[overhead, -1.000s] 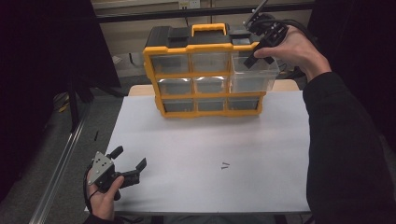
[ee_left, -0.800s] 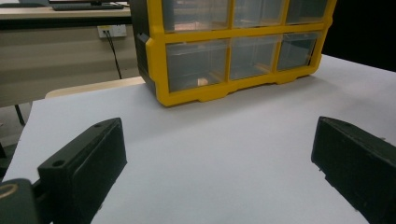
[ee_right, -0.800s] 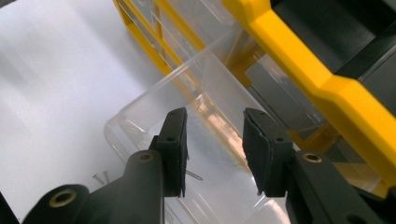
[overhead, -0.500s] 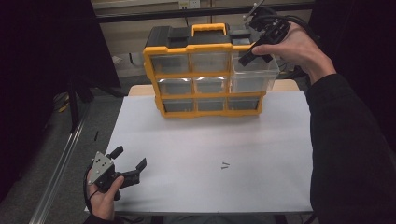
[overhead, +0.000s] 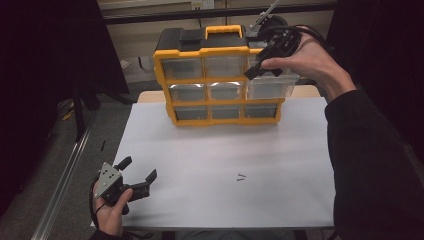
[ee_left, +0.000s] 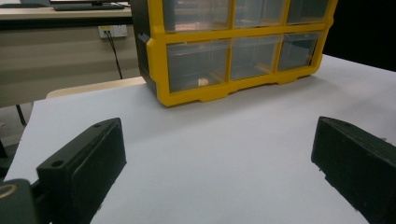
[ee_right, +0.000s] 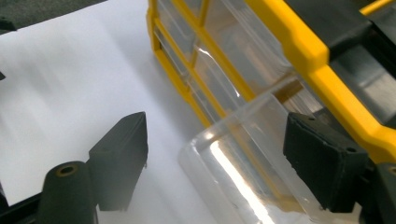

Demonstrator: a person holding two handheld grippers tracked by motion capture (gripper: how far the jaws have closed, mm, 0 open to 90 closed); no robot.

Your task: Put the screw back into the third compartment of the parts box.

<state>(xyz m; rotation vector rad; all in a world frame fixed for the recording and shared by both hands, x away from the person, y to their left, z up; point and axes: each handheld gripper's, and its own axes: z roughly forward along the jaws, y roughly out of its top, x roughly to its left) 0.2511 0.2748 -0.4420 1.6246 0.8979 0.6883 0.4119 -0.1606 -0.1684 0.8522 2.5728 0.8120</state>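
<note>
Clear plastic drawer [ee_right: 243,154] pulled from yellow organiser [overhead: 220,80], right hand-held gripper [ee_right: 215,154] jaws just opened, gripping nothing.

From above I see my right gripper [overhead: 270,52], its jaws just opened, at the pulled-out clear drawer [overhead: 270,86] of the yellow organizer [overhead: 200,52], seemingly no longer gripping it, while my left gripper [overhead: 131,176] rests open at the white table [overhead: 225,150] edge.

Your yellow plastic drawer cabinet [overhead: 220,82] stands at the white table's [overhead: 225,150] far edge, centred. Its clear top-right drawer [overhead: 272,85] juts out toward you. Two small dark screws [overhead: 241,176] lie right of centre, toward the near edge.
</note>
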